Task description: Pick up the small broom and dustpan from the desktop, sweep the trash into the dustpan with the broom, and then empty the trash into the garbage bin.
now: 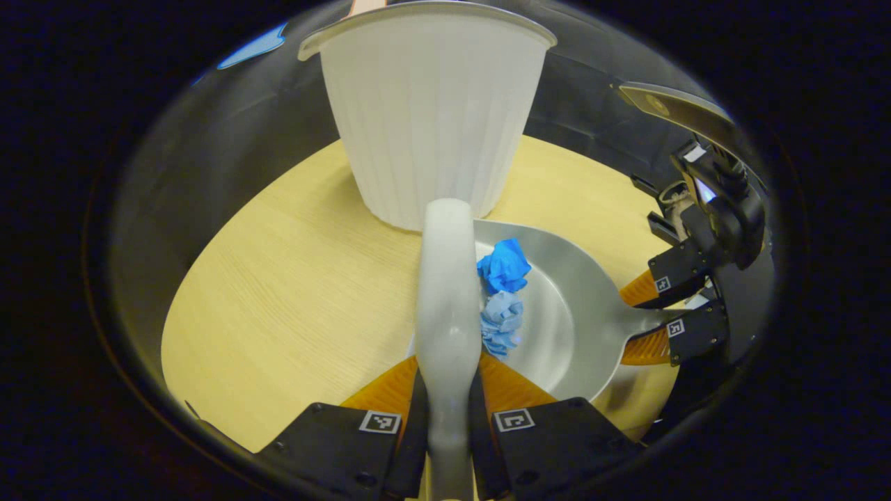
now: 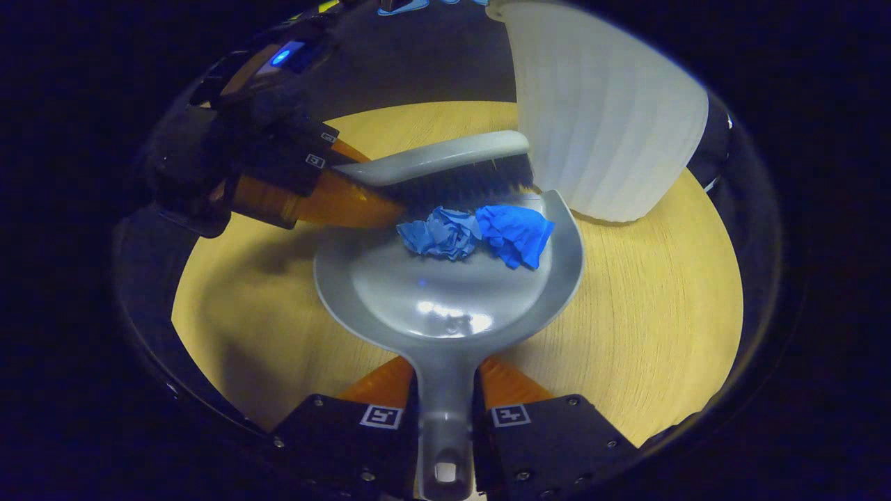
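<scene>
A pale wooden table (image 1: 278, 278) fills the lower middle of both views. Dark cloth wall (image 1: 230, 125) stands behind it, dimly lit.

Broom (image 1: 445, 292) beside blue trash (image 1: 502, 296) in dustpan (image 1: 578, 327)

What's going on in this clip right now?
A person is sweeping a tabletop with two handheld grippers. The left gripper is shut on the broom, the right gripper on the dustpan handle. Two crumpled blue paper scraps already lie in the pan, with the bristles right behind them. The white bin stands on the table just beyond the pan; nothing has been tipped into it yet.
</scene>
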